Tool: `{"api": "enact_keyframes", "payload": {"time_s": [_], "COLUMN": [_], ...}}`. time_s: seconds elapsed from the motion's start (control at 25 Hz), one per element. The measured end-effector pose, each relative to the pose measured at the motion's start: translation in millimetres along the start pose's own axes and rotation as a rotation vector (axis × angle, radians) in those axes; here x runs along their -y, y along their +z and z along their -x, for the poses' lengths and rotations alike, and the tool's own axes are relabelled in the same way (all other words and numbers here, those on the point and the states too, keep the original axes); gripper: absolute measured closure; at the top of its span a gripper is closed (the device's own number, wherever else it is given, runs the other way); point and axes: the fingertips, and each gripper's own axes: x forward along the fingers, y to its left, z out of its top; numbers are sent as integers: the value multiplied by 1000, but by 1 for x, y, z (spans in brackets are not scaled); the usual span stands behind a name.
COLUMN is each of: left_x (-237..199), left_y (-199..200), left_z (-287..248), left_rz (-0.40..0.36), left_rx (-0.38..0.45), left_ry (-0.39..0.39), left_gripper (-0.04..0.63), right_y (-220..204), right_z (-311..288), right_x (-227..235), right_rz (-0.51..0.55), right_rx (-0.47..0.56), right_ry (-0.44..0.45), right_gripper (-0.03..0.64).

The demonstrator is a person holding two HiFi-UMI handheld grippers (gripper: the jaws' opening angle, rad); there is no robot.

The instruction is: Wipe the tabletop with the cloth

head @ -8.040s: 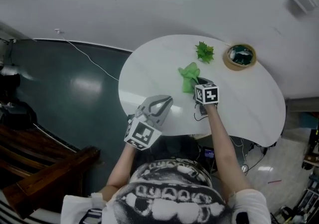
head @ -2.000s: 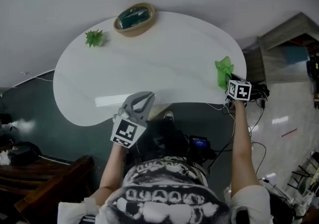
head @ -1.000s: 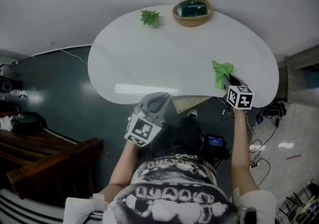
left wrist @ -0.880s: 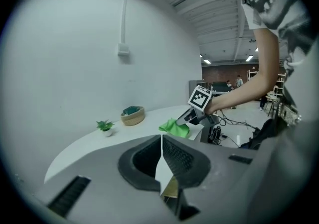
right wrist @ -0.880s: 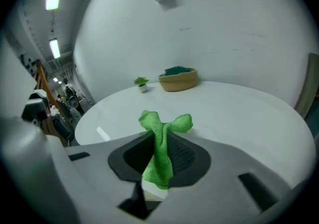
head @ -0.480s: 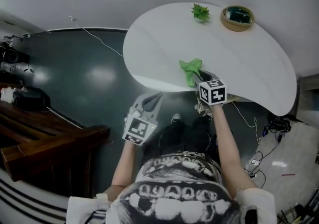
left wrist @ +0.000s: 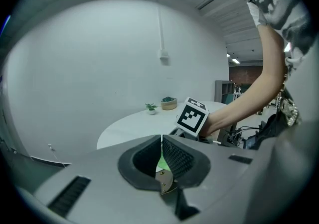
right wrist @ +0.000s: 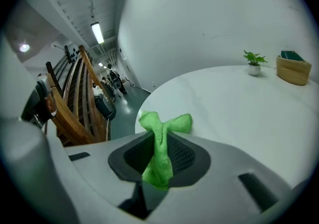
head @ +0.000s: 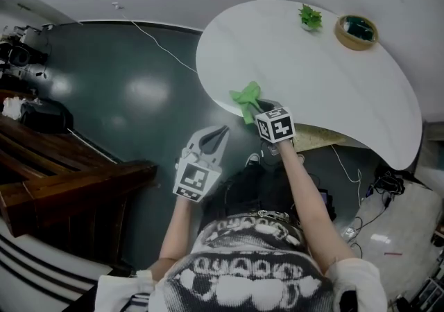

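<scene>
A bright green cloth (head: 246,97) (right wrist: 160,144) rests on the near left edge of the white oval tabletop (head: 326,68) (right wrist: 239,113). My right gripper (head: 260,107) (right wrist: 160,161) is shut on the cloth, whose free ends stick out past the jaws onto the table. My left gripper (head: 214,139) (left wrist: 161,154) hangs off the table over the dark floor, its jaws closed together with nothing between them. In the left gripper view the right gripper's marker cube (left wrist: 192,116) shows just ahead.
A small potted plant (head: 309,17) (right wrist: 254,62) and a round wooden bowl (head: 356,31) (right wrist: 294,68) stand at the table's far side. Wooden stairs (head: 62,186) lie at the left. Cables (head: 361,179) trail on the floor under the table's right end.
The cloth and right gripper have slid along the table's near edge from its right end to its left end. The left gripper stays off the table, shut.
</scene>
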Motion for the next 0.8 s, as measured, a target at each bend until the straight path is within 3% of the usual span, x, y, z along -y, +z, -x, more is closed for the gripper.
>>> {"api": "enact_keyframes", "payload": {"time_s": [0.36,0.8], "left_x": [18,105], "left_y": [3,52], "left_z": [-10,-72], "left_rz": [-3,-87], "left_rx": [19,70], "left_ry": [-58,-233], "left_gripper": [586,586], "right_y": [-36,-88], "right_z": [23,129], "right_x": [42,144], "right_rz": [-58,-165], "right_rx": [-48,-29], "right_ry": [-95,-268], "right_gripper": [538,538]}}
